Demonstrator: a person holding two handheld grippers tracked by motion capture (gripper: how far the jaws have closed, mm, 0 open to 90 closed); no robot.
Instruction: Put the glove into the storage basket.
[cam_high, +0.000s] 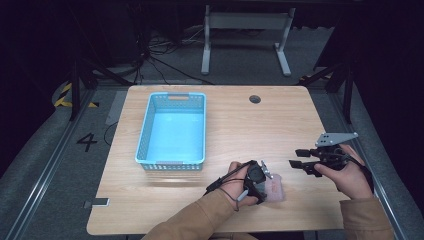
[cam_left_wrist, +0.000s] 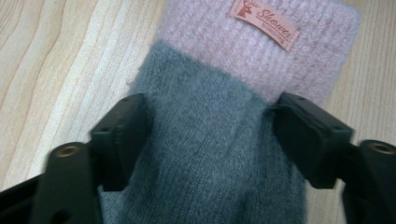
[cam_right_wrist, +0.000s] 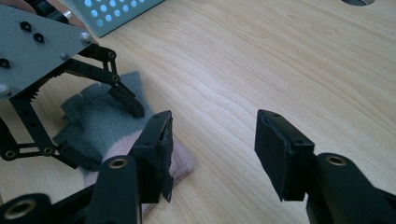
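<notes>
A knitted glove (cam_left_wrist: 205, 158), grey with a pink cuff and a small sewn label, lies flat on the wooden table (cam_high: 235, 125) near its front edge. My left gripper (cam_left_wrist: 210, 121) points down at it with one pad on each side of the grey part, and the fabric is pinched narrower between them. In the high view this gripper (cam_high: 265, 184) sits over the glove (cam_high: 277, 191). My right gripper (cam_right_wrist: 212, 140) hovers open just right of the glove (cam_right_wrist: 93, 116), nothing between its pads; it also appears in the high view (cam_high: 296, 158).
A light blue perforated basket (cam_high: 145, 125) stands at the table's left middle, and its corner (cam_right_wrist: 116, 14) shows in the right gripper view. A round cable hole (cam_high: 255, 99) is near the far edge. A small flat object (cam_high: 97, 202) lies at the front left corner.
</notes>
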